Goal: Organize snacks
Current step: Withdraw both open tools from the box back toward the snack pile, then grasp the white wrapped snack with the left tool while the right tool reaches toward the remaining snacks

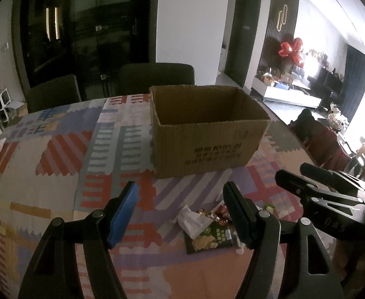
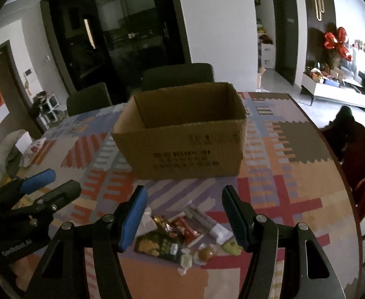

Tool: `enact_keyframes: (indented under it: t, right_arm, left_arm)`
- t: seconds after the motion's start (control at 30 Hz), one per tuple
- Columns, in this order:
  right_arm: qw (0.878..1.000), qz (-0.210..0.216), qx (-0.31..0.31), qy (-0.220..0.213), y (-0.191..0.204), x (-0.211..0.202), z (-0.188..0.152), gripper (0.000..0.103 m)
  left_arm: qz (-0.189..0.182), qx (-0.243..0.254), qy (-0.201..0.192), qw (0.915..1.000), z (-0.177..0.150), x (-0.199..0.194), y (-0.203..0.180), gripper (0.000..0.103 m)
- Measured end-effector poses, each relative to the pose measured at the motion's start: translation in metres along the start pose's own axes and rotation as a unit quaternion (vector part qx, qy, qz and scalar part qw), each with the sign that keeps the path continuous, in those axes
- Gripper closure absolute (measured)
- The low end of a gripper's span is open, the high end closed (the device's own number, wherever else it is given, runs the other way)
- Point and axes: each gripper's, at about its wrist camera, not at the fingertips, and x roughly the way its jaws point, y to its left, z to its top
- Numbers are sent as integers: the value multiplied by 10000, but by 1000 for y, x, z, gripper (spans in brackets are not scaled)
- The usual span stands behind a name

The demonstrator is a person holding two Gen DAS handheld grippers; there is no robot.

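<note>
Right up close, the left gripper (image 1: 181,201) has its jaws apart with nothing between them, angled down over the patterned surface (image 1: 57,164). Just beyond those jaws and a touch toward the black finger lies the snack pile (image 1: 207,226): a dark green cracker packet (image 1: 208,239), a crumpled white wrapper (image 1: 192,220), some red foil sweets. Now the right gripper (image 2: 183,209), jaws also standing apart and gripping nothing. Between and just past its jaws sit the same snacks, with a red wrapped bar (image 2: 186,229), a white stick packet (image 2: 207,218) and a round brown sweet (image 2: 206,253) closest in. Straight ahead of both pairs of jaws, well past the pile, stands the open cardboard box (image 2: 185,147), upright. The two grippers hang side by side, each seen at the edge of the other's view. Dark chairs (image 1: 155,78) sit behind the box.
</note>
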Motion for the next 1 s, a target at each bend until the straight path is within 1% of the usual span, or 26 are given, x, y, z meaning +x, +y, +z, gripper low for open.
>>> enact_keyframes:
  t: [0.17,0.4,0.57,0.67,0.77,0.9,1.0]
  right_arm:
    - [9998,-106,145,107,-4,4,-18,40]
    - [9987,-219,282,354,-6,19,-42,40]
    - [9979,-262,298,515,-3,33,-57,40]
    - [9971,-309,337,602,-4,42,-65,40]
    - [9959,-318,442,727,-8,52,-73,40]
    - [9937,-353,637,846,-15,64,-80,40]
    - [9925,-408,752,874,-20,71,-83,40]
  left_arm:
    - [-163,-12,74,9998,-13,9,0,34]
    - [-255,93,74,9996,-28,23,2,34]
    - [-384,-114,362,9985,-36,47,8,38]
    - [-533,-336,623,9961,-42,65,12,42]
    - [-595,-456,834,9937,-48,81,12,45]
    - [-715,-603,1042,9901,-53,98,10,46]
    - [-700,-629,1151,9889,-57,109,11,48]
